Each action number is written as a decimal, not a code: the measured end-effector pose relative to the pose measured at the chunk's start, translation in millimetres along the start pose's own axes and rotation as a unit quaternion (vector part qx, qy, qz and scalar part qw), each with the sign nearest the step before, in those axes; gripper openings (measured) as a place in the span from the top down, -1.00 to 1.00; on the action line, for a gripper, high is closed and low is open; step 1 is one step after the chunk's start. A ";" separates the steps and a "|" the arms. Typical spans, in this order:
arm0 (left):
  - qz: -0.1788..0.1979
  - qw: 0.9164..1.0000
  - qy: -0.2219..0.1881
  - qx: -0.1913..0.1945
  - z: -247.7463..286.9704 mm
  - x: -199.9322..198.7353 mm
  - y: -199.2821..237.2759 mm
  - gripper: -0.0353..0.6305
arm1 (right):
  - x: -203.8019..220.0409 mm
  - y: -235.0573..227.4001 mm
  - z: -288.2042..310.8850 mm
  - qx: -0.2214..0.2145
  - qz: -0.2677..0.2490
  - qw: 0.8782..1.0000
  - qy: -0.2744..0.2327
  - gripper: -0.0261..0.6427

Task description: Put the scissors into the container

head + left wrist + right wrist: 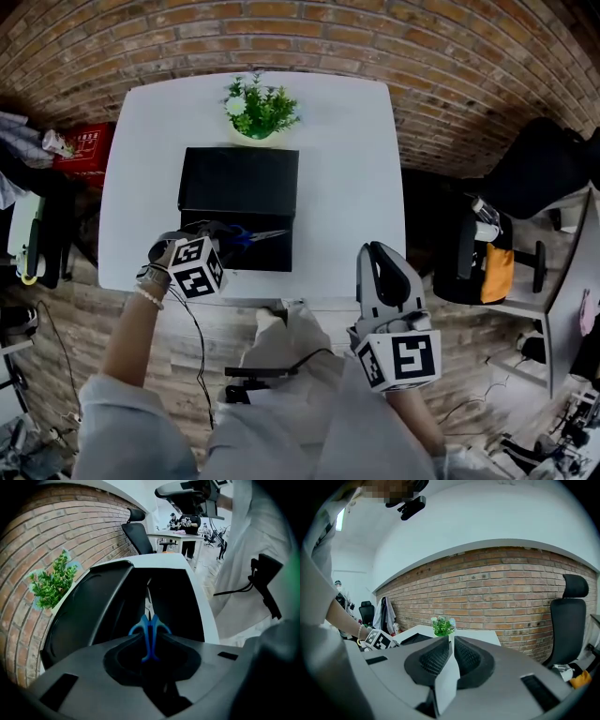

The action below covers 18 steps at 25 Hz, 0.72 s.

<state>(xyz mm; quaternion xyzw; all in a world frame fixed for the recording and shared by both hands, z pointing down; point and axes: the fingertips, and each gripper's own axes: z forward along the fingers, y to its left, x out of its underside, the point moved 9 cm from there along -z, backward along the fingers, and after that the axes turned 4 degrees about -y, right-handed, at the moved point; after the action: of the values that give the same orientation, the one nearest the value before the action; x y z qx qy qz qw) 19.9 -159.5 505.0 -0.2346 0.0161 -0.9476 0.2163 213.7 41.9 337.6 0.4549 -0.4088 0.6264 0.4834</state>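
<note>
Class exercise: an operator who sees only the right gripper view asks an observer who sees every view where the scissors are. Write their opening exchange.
Operator: I can only see the back of the left gripper. Is it holding anything?
Observer: Yes. It is shut on the blue plastic handles of the steel-bladed scissors.
Operator: Where are they relative to the container?
Observer: Over the open black rectangular box, with the blades pointing to the right in the head view.
Operator: And where is my gripper?
Observer: The right gripper appears at the front right corner of the white table, well to the right of the box.
</note>
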 end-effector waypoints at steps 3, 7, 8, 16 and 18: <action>-0.001 1.000 0.006 -0.003 3.1 -1.2 -0.2 0.61 | 3.0 0.4 -1.8 0.000 0.002 1.000 0.002 0.73; -0.020 1.000 -0.004 -0.012 2.0 0.5 0.2 0.61 | 4.7 3.0 -2.8 -0.003 0.001 1.000 0.003 0.73; -0.022 1.000 -0.005 -0.017 1.5 0.9 0.4 0.60 | 4.5 4.1 -2.7 -0.005 0.000 1.000 0.003 0.73; -0.062 0.994 -0.040 -0.079 -25.4 -2.8 -1.8 0.52 | -5.0 14.7 -1.2 -0.027 -0.014 0.999 -0.012 0.73; -0.079 0.989 -0.061 -0.107 -41.9 -7.1 -2.6 0.53 | -9.8 19.1 -0.1 -0.034 -0.017 0.999 -0.017 0.73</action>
<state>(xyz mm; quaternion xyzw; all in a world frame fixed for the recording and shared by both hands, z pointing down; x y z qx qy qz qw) 5.6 -157.1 464.9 -0.3141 0.0853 -0.9385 0.1151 196.1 35.9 326.8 0.4559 -0.4304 0.5959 0.5019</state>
